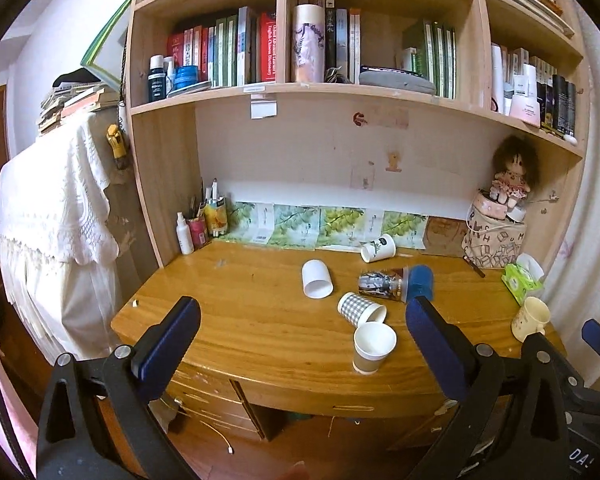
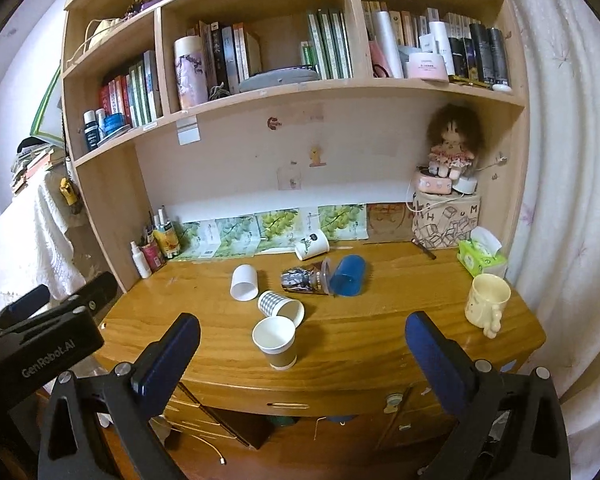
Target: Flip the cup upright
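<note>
Lying sideways on glossy wood, checked paper cup (image 2: pixel 279 305); both tongs (image 1: pixel 302 316) (image 2: pixel 302 330) wide open, empty

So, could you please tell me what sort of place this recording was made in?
Most likely a study corner in a home: a wooden desk strewn with cups under a built-in bookshelf packed with books and cosmetics, with a rag doll perched at the right and a pen holder at the left.

1. i'm in a home study or bedroom corner: a wooden desk (image 2: pixel 340 344) with built-in shelves (image 2: pixel 260 92).
2. books (image 2: pixel 328 46), cosmetics bottles (image 2: pixel 480 54) fill the shelves.
3. a rag doll (image 2: pixel 450 144) sits at the desk's back right corner.
</note>
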Available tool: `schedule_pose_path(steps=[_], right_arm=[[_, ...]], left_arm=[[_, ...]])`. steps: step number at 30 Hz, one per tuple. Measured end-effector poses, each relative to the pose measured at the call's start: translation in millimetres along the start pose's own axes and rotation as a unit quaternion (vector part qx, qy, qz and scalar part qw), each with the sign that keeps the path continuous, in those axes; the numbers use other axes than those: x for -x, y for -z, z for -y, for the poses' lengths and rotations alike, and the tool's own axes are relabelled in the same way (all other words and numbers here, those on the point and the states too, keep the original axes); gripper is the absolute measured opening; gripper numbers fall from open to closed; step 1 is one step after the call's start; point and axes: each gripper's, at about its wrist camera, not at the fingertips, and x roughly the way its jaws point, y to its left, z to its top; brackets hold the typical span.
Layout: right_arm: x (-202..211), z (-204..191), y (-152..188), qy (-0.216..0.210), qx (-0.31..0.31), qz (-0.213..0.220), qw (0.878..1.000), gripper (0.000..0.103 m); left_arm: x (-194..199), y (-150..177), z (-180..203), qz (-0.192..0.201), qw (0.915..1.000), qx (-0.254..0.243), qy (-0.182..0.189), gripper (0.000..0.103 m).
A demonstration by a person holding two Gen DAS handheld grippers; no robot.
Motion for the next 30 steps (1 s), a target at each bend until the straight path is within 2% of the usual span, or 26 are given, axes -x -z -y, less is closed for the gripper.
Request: schedule_pose_path(steps=[16, 30], right_arm=[[-8, -4, -5, 0.007, 0.002, 0.011, 1.000, 0.103], [-16, 0, -10, 0.007, -0.006, 0.018, 1.000, 0.103]], left_arm=[[-9, -4, 1, 0.015, 0.9996, 0.000, 0.022, 0.103], [-10, -7, 5, 0.031, 0.9993, -0.012, 0.017, 0.103]])
